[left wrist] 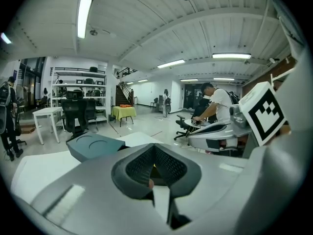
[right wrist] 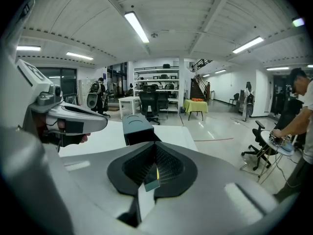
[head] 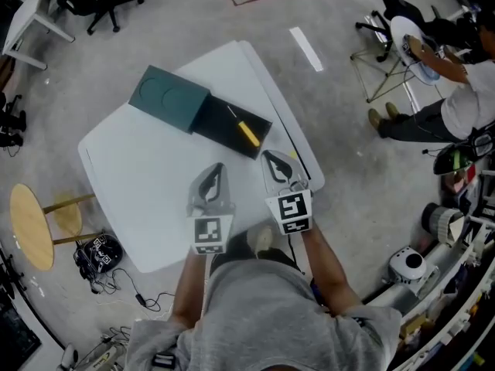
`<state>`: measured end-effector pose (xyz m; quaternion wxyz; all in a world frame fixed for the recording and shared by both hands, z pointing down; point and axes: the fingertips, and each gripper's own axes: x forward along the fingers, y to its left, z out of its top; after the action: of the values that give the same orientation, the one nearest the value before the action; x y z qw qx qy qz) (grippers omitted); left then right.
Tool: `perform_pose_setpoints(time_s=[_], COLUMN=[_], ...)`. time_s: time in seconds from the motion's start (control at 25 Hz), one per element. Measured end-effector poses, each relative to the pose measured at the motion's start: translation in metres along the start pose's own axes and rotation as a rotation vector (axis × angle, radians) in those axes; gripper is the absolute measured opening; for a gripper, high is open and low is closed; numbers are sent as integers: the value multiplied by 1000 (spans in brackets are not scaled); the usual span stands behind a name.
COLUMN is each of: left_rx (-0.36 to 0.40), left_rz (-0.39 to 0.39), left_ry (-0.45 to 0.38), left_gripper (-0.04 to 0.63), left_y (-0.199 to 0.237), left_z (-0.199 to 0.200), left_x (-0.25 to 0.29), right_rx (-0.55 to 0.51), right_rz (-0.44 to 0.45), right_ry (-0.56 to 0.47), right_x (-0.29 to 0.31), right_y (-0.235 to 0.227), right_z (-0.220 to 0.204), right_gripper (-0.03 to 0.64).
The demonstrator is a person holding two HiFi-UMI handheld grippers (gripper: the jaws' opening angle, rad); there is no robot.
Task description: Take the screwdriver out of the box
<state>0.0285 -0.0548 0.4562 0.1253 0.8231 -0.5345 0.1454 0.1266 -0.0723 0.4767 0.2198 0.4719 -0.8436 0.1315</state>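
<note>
Lying in the open dark box (head: 210,119) on the table, the screwdriver (head: 246,131) is just ahead of both tongs. It slants: the thin metal end points away and left, and the yellow handle points back toward the right gripper (head: 271,161), which is closer. The right gripper and the left gripper (head: 216,172) are both squeezed closed and hold nothing.

A big open lab or workshop hall: bare concrete floor (head: 348,168), strip lights (right wrist: 137,27) on a ribbed white ceiling (right wrist: 195,13), shelving racks (right wrist: 161,75) and office chairs (right wrist: 148,104) far beyond the fingers (right wrist: 173,165), and loose cables (head: 116,284).
</note>
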Motion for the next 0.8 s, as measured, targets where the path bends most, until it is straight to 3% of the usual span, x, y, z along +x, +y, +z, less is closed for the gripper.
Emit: perform_pose_setpoints(time_s=[0.8], left_rx=[-57], left_rz=[-39], left_ry=[108], left_gripper=[12], left_y=[53], left_z=[-54], left_x=[81], right_rx=[-32], right_rz=[17], right_ry=[231], right_x=[115], right_y=[-15], right_z=[-45], right_gripper=[5])
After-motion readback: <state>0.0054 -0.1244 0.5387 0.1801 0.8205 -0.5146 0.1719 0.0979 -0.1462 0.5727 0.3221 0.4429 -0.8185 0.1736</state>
